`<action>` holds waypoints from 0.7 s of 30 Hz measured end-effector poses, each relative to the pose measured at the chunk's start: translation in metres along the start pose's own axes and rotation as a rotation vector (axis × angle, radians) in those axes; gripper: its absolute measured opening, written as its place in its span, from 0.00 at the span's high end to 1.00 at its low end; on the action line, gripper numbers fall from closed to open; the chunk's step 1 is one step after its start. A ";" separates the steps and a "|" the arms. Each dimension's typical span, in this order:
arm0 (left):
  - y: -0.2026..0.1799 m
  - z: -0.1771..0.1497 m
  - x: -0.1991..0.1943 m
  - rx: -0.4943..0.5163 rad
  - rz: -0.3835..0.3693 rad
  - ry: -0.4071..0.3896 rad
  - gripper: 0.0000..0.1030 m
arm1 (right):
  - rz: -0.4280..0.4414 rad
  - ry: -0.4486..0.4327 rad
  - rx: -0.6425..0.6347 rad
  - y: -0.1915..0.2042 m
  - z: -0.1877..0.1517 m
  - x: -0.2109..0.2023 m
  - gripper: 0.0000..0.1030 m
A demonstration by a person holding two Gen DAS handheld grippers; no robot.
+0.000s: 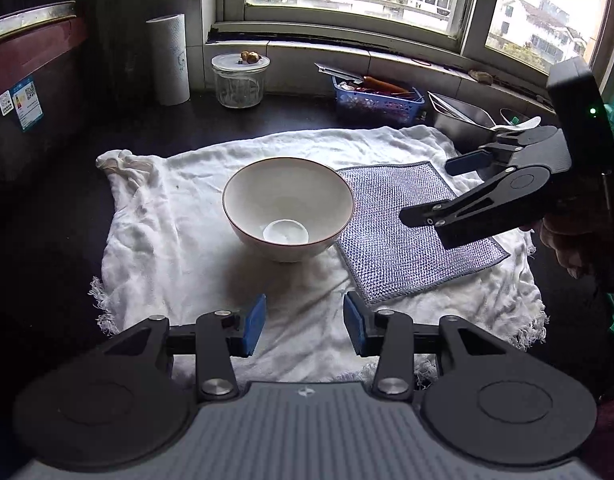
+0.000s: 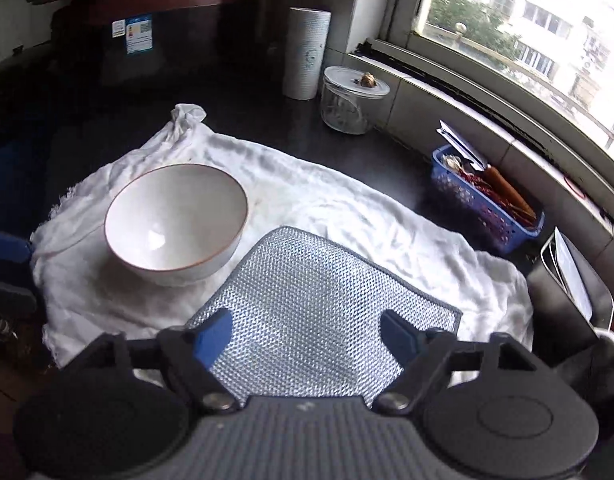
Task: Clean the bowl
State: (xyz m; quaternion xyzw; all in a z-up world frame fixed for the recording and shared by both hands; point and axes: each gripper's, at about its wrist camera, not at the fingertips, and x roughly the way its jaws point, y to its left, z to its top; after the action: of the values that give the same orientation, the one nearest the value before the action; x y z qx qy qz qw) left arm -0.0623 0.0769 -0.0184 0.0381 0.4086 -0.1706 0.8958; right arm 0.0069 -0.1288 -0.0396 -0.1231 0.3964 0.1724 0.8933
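bowl upright on white cloth, both grippers empty.
bowl (image 1: 287, 211) sits mid-cloth (image 1: 179, 216) on the dark counter (image 1: 291, 120), touching the mesh scouring cloth (image 1: 407, 232) lying flat toward the window edge. left gripper (image 1: 304, 325) part open, holding nothing. right gripper (image 2: 307, 334) spread wide above the mesh, nothing gripped.
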 end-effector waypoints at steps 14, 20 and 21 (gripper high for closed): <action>-0.019 0.064 0.004 -0.077 0.142 0.016 0.27 | -0.100 0.114 0.312 -0.007 0.012 -0.058 0.01; -0.029 0.073 0.005 -0.055 0.156 0.041 0.27 | -0.099 0.103 0.339 -0.008 0.011 -0.084 0.01; -0.028 0.074 0.005 -0.071 0.139 0.049 0.27 | -0.097 0.107 0.338 -0.008 0.011 -0.086 0.01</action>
State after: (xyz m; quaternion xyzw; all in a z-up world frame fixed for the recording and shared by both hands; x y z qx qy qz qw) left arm -0.0154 0.0333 0.0287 0.0386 0.4324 -0.0923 0.8961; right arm -0.0370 -0.1501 0.0329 0.0007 0.4603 0.0531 0.8862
